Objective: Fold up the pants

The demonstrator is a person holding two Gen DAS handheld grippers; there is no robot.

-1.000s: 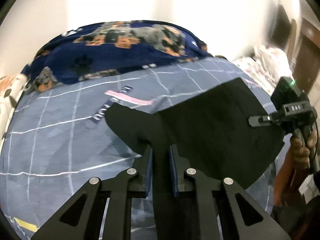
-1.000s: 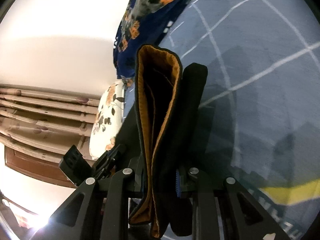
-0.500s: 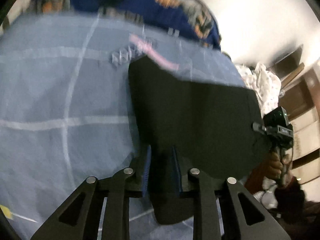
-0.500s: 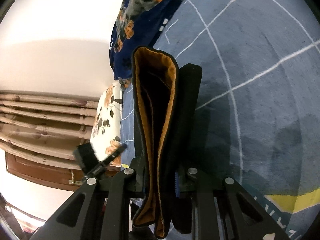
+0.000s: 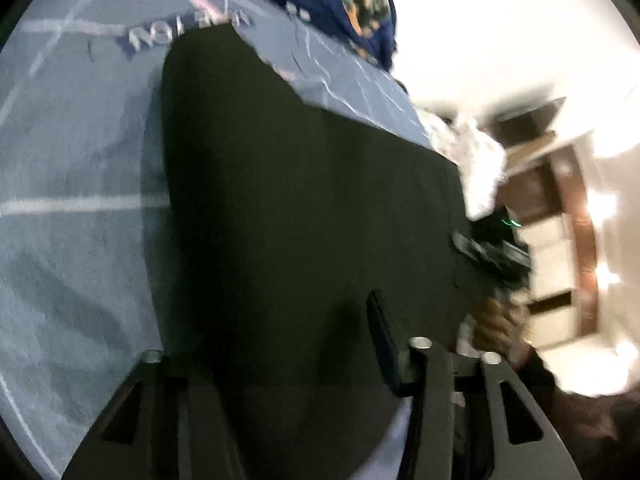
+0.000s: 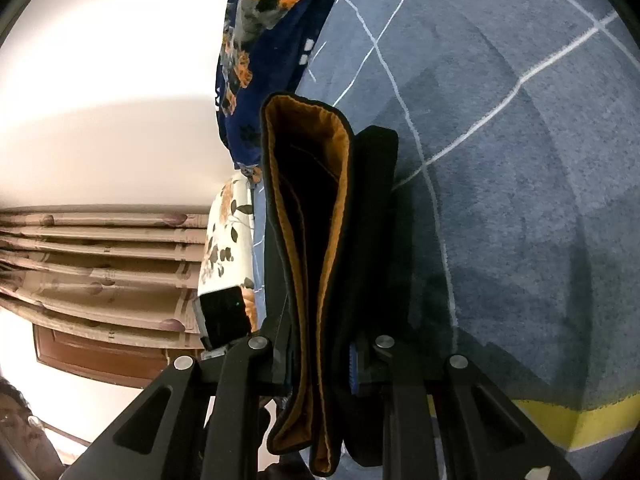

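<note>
You've swung the pants (image 5: 304, 216) lower over the bed (image 5: 72, 208), both grippers (image 5: 280, 344) (image 6: 320, 352) clamped on them, nearly laid flat.

Open blue bedspread to one side, cloth and bedding crowding the rest

The grey-blue bedspread with white lines (image 6: 520, 184) lay bare right of the right gripper (image 6: 320, 356), whose jaws were filled by folded black pants with orange lining (image 6: 316, 240); a navy dog-print blanket (image 6: 264, 40) and floral pillow (image 6: 224, 240) blocked the far-left side, and the black fabric (image 5: 304, 220) covered the left gripper's (image 5: 280, 344) front.
</note>
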